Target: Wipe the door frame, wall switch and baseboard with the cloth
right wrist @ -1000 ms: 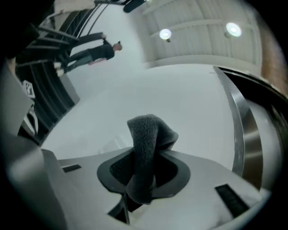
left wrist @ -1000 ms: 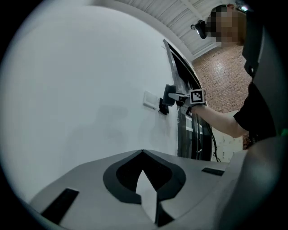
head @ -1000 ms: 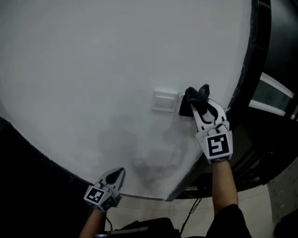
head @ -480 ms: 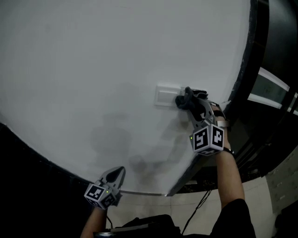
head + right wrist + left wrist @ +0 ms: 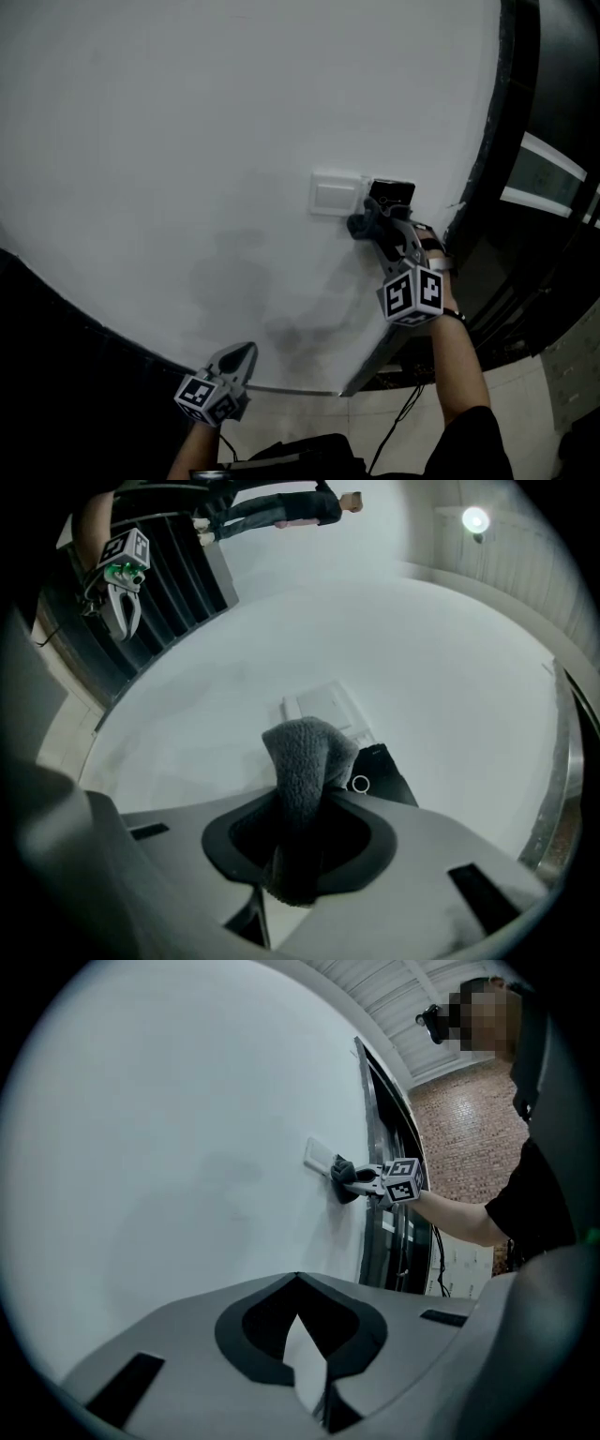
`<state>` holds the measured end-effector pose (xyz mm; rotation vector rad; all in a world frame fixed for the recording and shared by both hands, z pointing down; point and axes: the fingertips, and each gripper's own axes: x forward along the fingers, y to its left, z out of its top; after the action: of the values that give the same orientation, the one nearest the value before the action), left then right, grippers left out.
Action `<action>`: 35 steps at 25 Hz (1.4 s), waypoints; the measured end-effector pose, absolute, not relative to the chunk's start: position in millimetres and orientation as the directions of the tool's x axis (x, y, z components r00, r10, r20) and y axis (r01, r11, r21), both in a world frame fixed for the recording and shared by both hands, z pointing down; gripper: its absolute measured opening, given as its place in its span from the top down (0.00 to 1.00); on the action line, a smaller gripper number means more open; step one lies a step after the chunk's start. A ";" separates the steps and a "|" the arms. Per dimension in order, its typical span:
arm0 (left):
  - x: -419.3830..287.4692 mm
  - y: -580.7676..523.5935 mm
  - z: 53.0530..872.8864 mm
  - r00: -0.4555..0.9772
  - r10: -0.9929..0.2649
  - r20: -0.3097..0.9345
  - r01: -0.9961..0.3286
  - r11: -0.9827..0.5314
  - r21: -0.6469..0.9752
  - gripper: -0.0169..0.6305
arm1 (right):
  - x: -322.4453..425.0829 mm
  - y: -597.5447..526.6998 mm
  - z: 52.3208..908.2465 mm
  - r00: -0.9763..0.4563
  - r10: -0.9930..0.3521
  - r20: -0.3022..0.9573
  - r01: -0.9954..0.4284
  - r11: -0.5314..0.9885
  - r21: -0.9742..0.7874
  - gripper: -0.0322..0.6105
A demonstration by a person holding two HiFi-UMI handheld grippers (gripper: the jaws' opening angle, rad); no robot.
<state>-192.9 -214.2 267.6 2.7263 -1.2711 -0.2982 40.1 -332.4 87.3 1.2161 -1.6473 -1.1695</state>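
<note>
The right gripper (image 5: 372, 223) is clenched on a dark, nubby terry cloth (image 5: 300, 771). Its folded top bulges past the fingertips, just beside the white rectangular plastic wall switch (image 5: 336, 196). The left gripper (image 5: 239, 357) is pinched together, empty.

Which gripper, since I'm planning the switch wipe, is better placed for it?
Right. The right gripper is shut on the cloth, which sits just beside the wall switch. The left gripper hangs low, well away from the switch, shut and empty.
</note>
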 end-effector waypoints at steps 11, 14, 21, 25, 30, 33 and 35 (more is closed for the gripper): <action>-213.5 -210.5 267.4 0.592 -0.792 -0.152 -0.771 -0.611 0.179 0.99 | -27.3 -299.8 18.8 -0.389 -0.920 -0.047 -0.270 0.065 0.961 0.81; -222.2 -207.3 263.0 0.574 -0.801 -0.168 -0.779 -0.598 0.191 0.99 | -49.8 -311.0 -8.4 -0.366 -0.929 -0.042 -0.246 0.053 0.968 0.81; -241.0 -201.0 271.7 0.536 -0.828 -0.162 -0.803 -0.560 0.204 0.99 | -65.6 -335.5 6.7 -0.294 -0.956 0.009 -0.179 0.064 0.982 0.81; -242.4 -202.1 272.5 0.528 -0.837 -0.143 -0.808 -0.547 0.217 0.99 | -66.5 -334.4 20.2 -0.297 -0.955 0.010 -0.150 0.057 0.987 0.81; -240.1 -203.6 273.0 0.532 -0.836 -0.133 -0.806 -0.548 0.224 0.99 | -66.4 -333.5 44.0 -0.281 -0.959 0.038 -0.146 0.081 0.986 0.81; -238.3 -203.9 272.8 0.540 -0.832 -0.126 -0.802 -0.555 0.220 0.99 | -66.5 -337.3 62.1 -0.280 -0.958 0.057 -0.160 0.105 0.981 0.81; -238.7 -204.4 273.8 0.541 -0.831 -0.127 -0.802 -0.556 0.221 0.99 | -67.2 -338.3 71.9 -0.277 -0.958 0.070 -0.183 0.124 0.975 0.81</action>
<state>-238.7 -204.4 273.8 2.6361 -1.4047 -0.3276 -67.2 -338.3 71.9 1.1384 -1.6063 -1.2289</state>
